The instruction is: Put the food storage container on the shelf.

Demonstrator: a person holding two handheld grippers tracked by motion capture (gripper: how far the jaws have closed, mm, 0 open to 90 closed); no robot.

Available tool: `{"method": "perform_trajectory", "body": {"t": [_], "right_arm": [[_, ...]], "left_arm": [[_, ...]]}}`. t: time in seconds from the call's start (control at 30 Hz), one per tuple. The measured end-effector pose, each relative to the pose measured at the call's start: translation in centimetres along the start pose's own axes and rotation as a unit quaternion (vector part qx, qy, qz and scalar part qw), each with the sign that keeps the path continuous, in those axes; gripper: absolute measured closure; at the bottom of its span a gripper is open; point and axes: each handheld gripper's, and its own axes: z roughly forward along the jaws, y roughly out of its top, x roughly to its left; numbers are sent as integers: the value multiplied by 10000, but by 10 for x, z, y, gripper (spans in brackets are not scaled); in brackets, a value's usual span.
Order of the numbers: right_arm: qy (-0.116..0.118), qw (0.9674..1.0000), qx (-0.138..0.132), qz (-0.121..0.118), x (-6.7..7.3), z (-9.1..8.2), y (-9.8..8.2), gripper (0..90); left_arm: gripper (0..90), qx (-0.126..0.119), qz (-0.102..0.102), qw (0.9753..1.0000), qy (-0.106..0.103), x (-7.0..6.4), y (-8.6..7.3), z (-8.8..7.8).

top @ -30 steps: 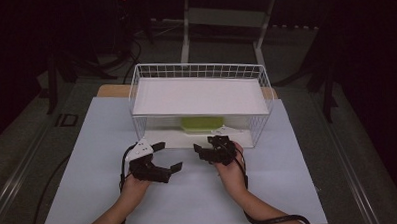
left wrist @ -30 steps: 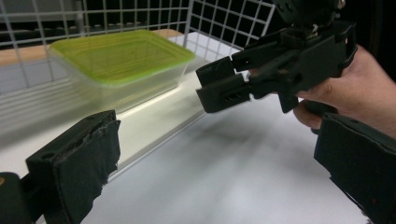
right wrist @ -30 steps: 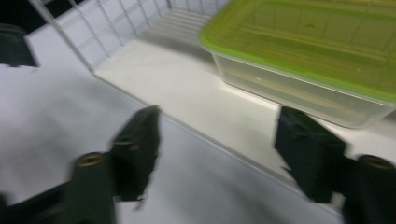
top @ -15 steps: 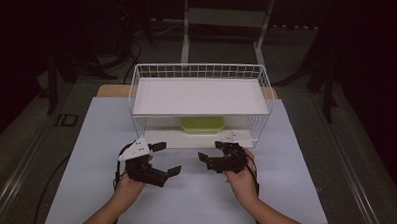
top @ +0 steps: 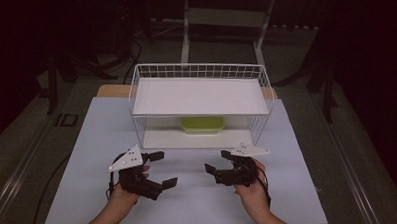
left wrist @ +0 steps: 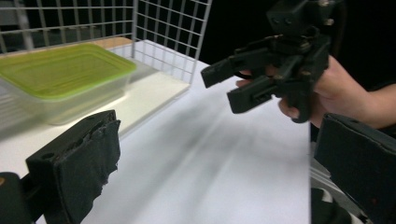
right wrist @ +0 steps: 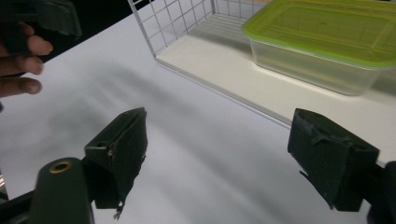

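Observation:
A clear food container with a green lid (top: pixel 203 124) sits on the lower shelf of a white wire rack (top: pixel 255 72). It also appears in the left gripper view (left wrist: pixel 60 74) and the right gripper view (right wrist: pixel 327 42). My left gripper (top: pixel 164 168) hovers over the white table in front of the rack, open and empty (left wrist: pixel 217 172). To its right my right gripper (top: pixel 216 161) faces it; its jaws have just been opening and nothing is between them (right wrist: pixel 224 156). The left gripper view shows that right gripper (left wrist: pixel 224 87) held in a hand.
The rack's upper shelf (top: pixel 201 97) is a bare white board above the container. The white tabletop (top: pixel 299 188) spreads around both hands. Dark floor, stands and cables surround the table.
Both hands have drawn back from the rack toward the table's near edge, and the right one has shifted to the right. The right jaws stand wider than before.

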Motion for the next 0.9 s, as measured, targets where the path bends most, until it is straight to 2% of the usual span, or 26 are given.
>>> {"method": "perform_trajectory", "body": {"t": [0.1, 0.2, 0.4, 0.53, 0.73, 0.9], "right_arm": [[-35, 10000, -25, -55, -1, -6, -5, 216], [5, 10000, -3, 18, -3, -11, -9, 206], [55, 10000, -10, -19, -2, -22, -16, 205], [65, 9998, -64, -191, -1, -37, -22, 205], [59, 9996, -36, -275, -4, -47, -32, 205], [243, 9983, 68, -530, -7, -50, -43, 185]], "left_arm": [[9, -23, -10, 10000, -12, -4, -2, -4], [9, -73, -104, 9999, -37, -7, -5, -7], [9, -38, -79, 9999, -60, -13, -10, -11], [9, -9, -95, 9999, -53, -15, -15, -17], [9, 69, -13, 10000, 4, -18, -21, -20], [9, 102, 33, 9999, 33, -20, -26, -19]]}}
